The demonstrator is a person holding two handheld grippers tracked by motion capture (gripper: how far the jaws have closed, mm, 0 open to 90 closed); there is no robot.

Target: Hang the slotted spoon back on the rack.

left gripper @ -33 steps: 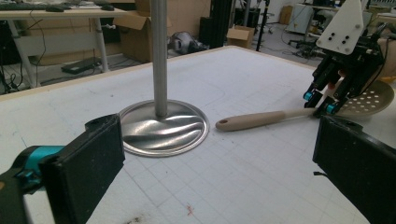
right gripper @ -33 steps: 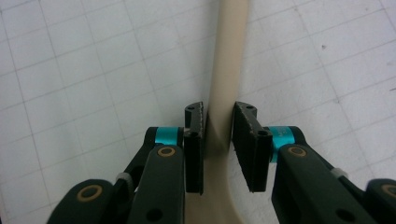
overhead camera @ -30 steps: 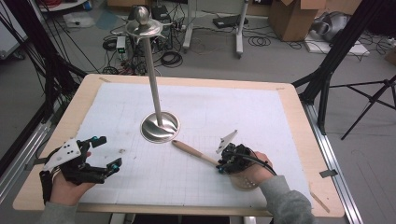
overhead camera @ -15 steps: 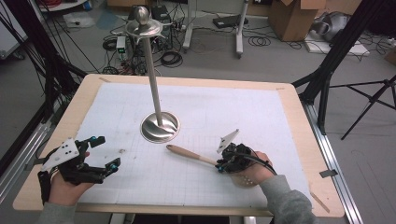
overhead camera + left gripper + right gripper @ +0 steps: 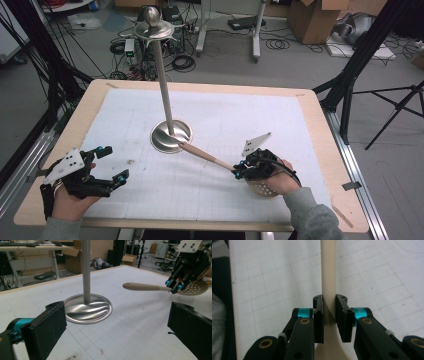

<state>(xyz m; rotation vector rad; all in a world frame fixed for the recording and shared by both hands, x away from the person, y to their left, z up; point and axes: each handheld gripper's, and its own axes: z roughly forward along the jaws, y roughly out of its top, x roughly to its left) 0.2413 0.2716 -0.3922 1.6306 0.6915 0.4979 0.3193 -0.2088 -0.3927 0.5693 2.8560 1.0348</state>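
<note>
Currently right gripper [image 5: 329, 312] clamped on beige perforated plastic skimmer spoon [image 5: 207, 155]; left gripper [image 5: 117, 327] wide open, empty. Risk: handle tip knocking tall steel stand [image 5: 171, 136], spoon twisting loose.

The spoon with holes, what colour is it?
The spoon is beige, clearest in the left gripper view.

In the right gripper view the beige spoon handle [image 5: 328, 270] runs off the top edge, so its tip cannot be seen, and its lower part is cut by the bottom edge. In the high view the perforated spoon bowl [image 5: 263, 188] lies mostly hidden under the right hand-held gripper [image 5: 239, 172] and the hand. In the left gripper view the metal stand's pole [image 5: 86, 267] leaves the top edge, and the bench [image 5: 140, 322] is cut off at the bottom.
</note>
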